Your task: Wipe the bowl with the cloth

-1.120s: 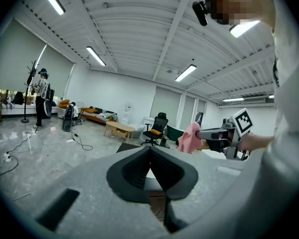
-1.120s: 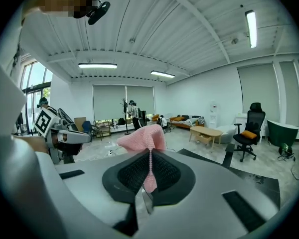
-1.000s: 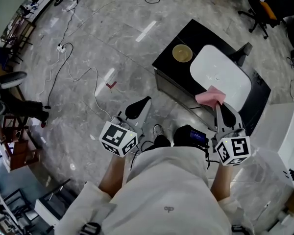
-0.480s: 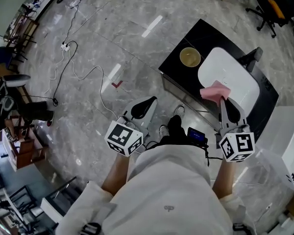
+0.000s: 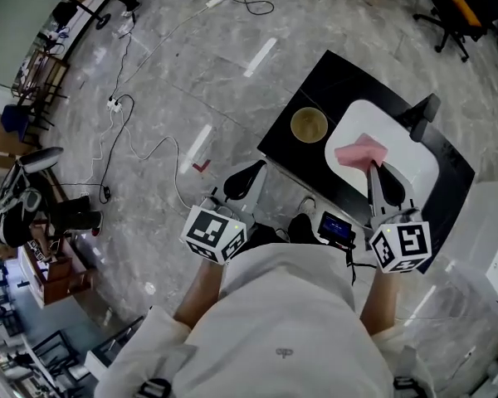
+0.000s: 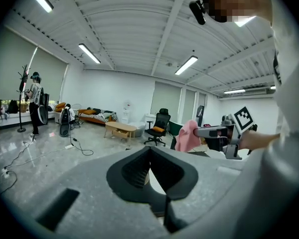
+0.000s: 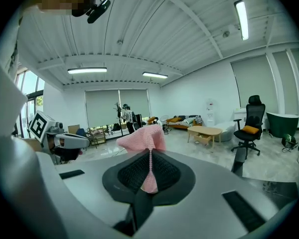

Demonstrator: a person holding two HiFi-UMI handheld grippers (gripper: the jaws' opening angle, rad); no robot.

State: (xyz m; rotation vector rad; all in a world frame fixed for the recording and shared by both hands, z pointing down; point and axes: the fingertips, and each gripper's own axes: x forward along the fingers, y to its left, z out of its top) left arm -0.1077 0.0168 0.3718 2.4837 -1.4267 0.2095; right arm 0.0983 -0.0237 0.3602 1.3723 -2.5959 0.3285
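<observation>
Both hands have carried forward, so my right gripper (image 5: pixel 373 169) — jaws clamped on the pink cloth (image 5: pixel 359 151) — now hangs over the white tray (image 5: pixel 407 162), with the bowl (image 5: pixel 309 125) just left of the cloth on the black table (image 5: pixel 349 77), nearer it than my left gripper (image 5: pixel 246 177), jaws together and empty.

- Looking like an open lab or test hall rather than a home.
- Running under a ribbed white ceiling (image 6: pixel 139 39) lit by long strip lights (image 6: pixel 89 53).
- Spreading across a wide grey marbled floor (image 5: pixel 149 65), carrying white tape marks (image 5: pixel 260 56), a power strip (image 5: pixel 215 1) and loose cables (image 6: pixel 82 150).
- Holding office chairs (image 6: pixel 159 128), a sofa (image 6: pixel 97 116) and a low wooden table (image 6: pixel 120 130) near walls hung with roller blinds (image 7: pixel 117 108).
- Showing a person (image 6: pixel 35 101) standing far off beside a tall stand (image 6: pixel 23 108).
</observation>
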